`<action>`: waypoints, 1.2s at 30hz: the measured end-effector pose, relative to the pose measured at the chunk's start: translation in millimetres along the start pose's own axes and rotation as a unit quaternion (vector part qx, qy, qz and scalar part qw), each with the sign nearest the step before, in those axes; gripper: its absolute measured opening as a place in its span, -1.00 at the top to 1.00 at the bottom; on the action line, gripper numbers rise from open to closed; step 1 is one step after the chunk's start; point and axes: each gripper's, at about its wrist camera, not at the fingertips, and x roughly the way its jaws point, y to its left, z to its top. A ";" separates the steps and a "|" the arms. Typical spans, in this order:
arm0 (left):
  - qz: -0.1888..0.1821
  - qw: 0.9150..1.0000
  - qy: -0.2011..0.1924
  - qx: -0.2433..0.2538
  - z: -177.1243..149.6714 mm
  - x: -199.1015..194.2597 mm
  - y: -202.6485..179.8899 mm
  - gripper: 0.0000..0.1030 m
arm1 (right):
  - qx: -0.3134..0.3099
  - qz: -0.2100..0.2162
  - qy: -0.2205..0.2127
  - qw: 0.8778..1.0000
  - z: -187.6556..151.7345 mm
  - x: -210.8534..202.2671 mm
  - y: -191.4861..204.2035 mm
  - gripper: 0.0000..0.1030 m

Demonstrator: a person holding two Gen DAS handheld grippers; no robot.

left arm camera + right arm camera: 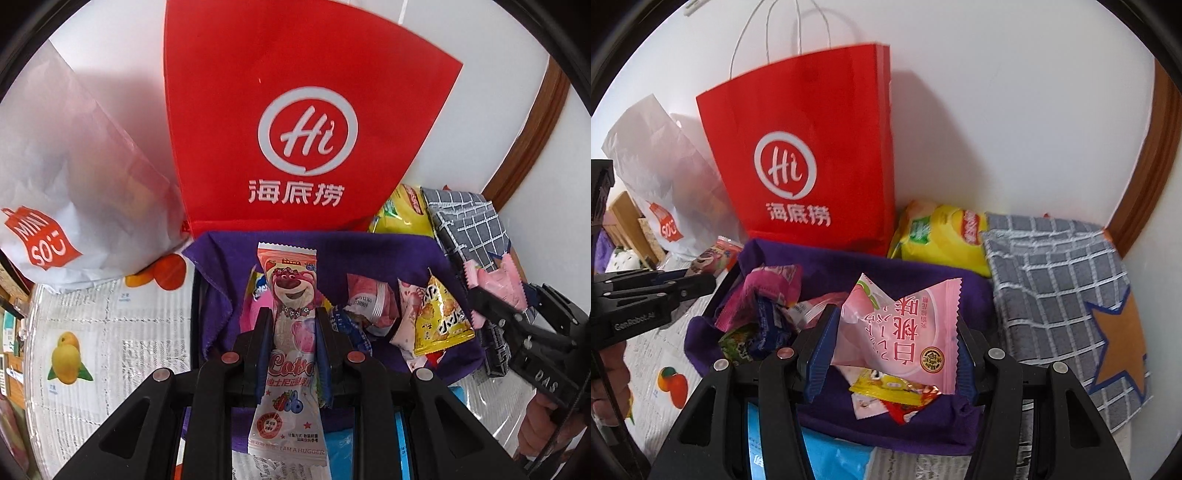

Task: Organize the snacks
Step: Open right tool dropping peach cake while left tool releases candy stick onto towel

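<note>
My left gripper (291, 317) is shut on a long Lotso bear snack packet (291, 295), held above a purple cloth-lined bin (229, 258) full of small snack packets. My right gripper (894, 332) is shut on a pink peach snack packet (908, 332), held over the same purple bin (820, 258). In the left wrist view the right gripper (495, 295) shows at the right with its pink packet (498, 280). In the right wrist view the left gripper (690, 280) shows at the left.
A red Haidilao paper bag (295, 110) stands behind the bin against the white wall, with a white Miniso bag (74, 184) to its left. A yellow chip bag (942, 236) and a grey checked fabric box (1063, 277) sit to the right. A fruit-printed table cover (92, 332) lies underneath.
</note>
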 end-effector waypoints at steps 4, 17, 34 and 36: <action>-0.004 1.000 0.012 0.000 -2.3 7.3 -2.7 0.59 | -0.016 0.007 0.011 1.000 -4.4 9.2 11.4 -0.09; -0.012 0.999 0.038 0.003 -7.0 27.0 -11.0 0.59 | -0.028 -0.006 0.053 0.998 -12.5 34.1 18.3 -0.10; -0.022 0.999 0.045 0.012 -9.4 34.7 -17.0 0.56 | -0.025 -0.012 0.061 0.998 -12.7 38.2 15.5 -0.10; -0.022 0.999 0.043 0.013 -9.6 34.4 -17.4 0.56 | -0.026 -0.012 0.061 0.998 -12.8 39.5 16.2 -0.10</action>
